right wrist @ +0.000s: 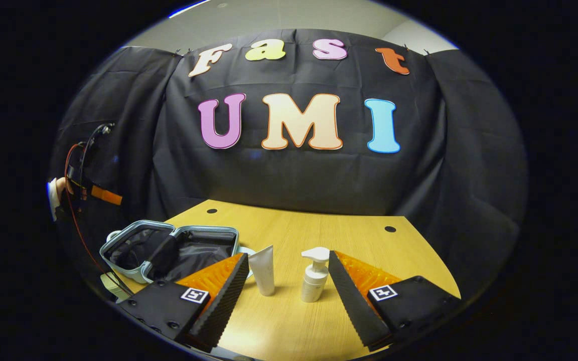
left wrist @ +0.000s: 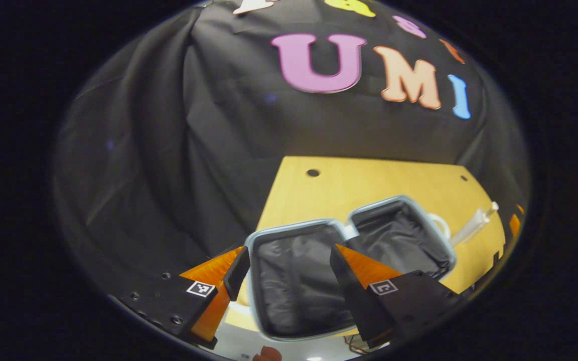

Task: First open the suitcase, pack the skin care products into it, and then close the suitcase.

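One wooden table against black cloth wall.

The suitcase lies open on the desk, at its left edge, its 2 halves side by side with their hollows facing up. Just right of the suitcase, toward the desk's middle, a tube stands upright. A pump bottle stands upright to the right of the tube, near it but apart. In the left gripper view the open suitcase sits near the desk's front edge, with the tube beyond its far half.
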The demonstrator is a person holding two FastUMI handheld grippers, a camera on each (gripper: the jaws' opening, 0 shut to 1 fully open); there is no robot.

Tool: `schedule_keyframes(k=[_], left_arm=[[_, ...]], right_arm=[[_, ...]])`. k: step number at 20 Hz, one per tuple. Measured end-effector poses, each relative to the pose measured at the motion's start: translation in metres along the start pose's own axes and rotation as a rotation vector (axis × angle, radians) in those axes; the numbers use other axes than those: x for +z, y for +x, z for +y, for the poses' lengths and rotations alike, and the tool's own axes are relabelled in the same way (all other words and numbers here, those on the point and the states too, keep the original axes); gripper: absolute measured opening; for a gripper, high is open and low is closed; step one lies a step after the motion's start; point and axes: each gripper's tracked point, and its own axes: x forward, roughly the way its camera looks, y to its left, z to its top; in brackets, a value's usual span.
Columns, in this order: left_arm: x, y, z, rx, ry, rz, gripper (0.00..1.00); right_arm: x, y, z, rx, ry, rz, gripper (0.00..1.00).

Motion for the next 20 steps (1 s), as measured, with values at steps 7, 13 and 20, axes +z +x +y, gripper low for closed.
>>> schedule_keyframes(k=[7,13,20], left_arm=[[0.039,-0.018,-0.212,-0.340,-0.004,-0.217,0.95],[0.018,0.011,-0.322,-0.441,-0.039,-0.251,0.95],[-0.028,0.069,-0.394,-0.441,-0.110,-0.219,0.95]], right_arm=[[-0.029,0.023,-0.020,0.048,0.008,0.050,1.00],[-0.057,0.060,-0.036,0.095,0.030,0.074,1.00],[-0.099,0.099,-0.043,0.175,0.078,0.114,0.99]])
